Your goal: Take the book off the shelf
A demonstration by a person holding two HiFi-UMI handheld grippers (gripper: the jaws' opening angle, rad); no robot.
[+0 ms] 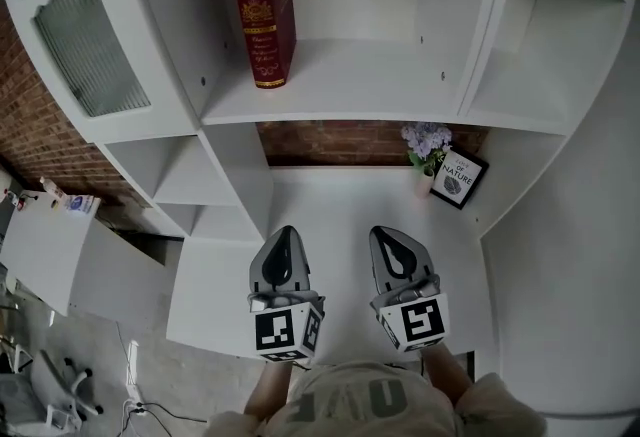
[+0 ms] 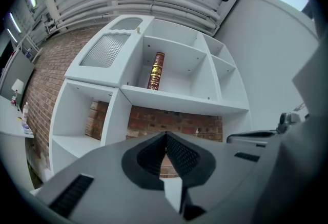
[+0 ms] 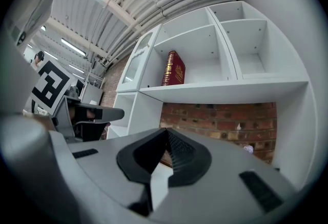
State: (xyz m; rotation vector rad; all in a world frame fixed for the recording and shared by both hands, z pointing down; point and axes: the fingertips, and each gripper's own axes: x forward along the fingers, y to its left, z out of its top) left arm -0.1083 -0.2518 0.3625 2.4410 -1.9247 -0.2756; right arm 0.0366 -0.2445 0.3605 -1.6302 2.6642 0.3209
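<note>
A dark red book (image 1: 262, 0) with gold print stands upright at the left end of the white shelf (image 1: 340, 85), against the divider. It also shows as the book (image 2: 156, 70) in the left gripper view and the book (image 3: 173, 68) in the right gripper view. Both grippers hover side by side over the white desk surface (image 1: 340, 205), well below the book. My left gripper (image 1: 286, 231) is shut with nothing in it. My right gripper (image 1: 385, 233) is shut too, tips meeting, nothing held. In their own views the left gripper (image 2: 166, 135) and right gripper (image 3: 166, 130) point at the brick wall under the shelf.
A small vase of purple flowers (image 1: 427, 147) and a framed sign (image 1: 460, 177) stand at the desk's back right. A cabinet door with ribbed glass (image 1: 85, 40) is left of the book. Open cubbies (image 1: 185, 175) lie at the lower left, a side compartment (image 1: 535, 45) on the right.
</note>
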